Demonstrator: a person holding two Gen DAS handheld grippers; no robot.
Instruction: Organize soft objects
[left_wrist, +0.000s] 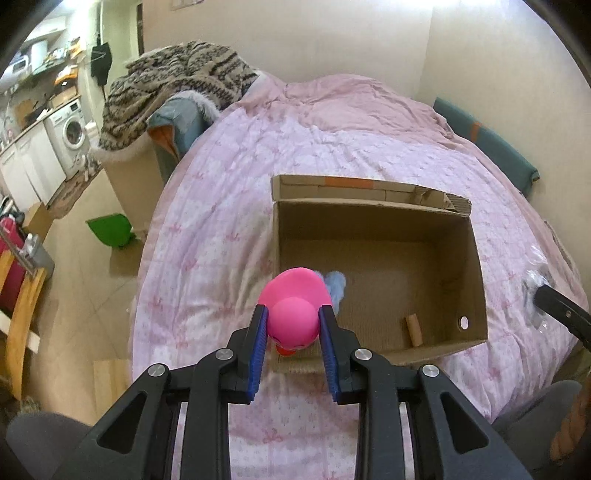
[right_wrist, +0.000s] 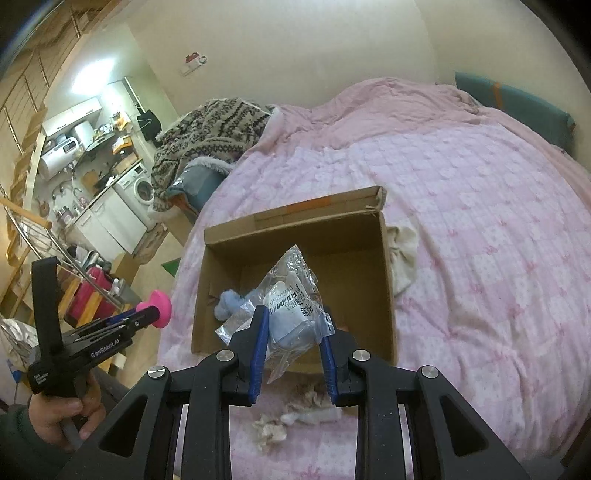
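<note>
My left gripper (left_wrist: 292, 314) is shut on a pink soft toy (left_wrist: 293, 310) with a round cap, held above the near left corner of an open cardboard box (left_wrist: 476, 254). A pale blue plush piece (left_wrist: 336, 284) lies on the box floor behind the toy. In the right wrist view my right gripper (right_wrist: 293, 325) is shut on a clear plastic bag with a blue soft item and a barcode label (right_wrist: 291, 295), over the box (right_wrist: 388, 280). The left gripper (right_wrist: 151, 314), with the pink toy (right_wrist: 160, 308), shows at the left there, held by a hand (right_wrist: 66, 417).
The box rests on a pink quilted bed (left_wrist: 369, 147). A cardboard tube (left_wrist: 413, 328) lies inside the box. Crumpled tissues (right_wrist: 273, 430) and a beige cloth (right_wrist: 404, 254) lie on the quilt. A patterned blanket (left_wrist: 173, 85) is piled at the bed's far left.
</note>
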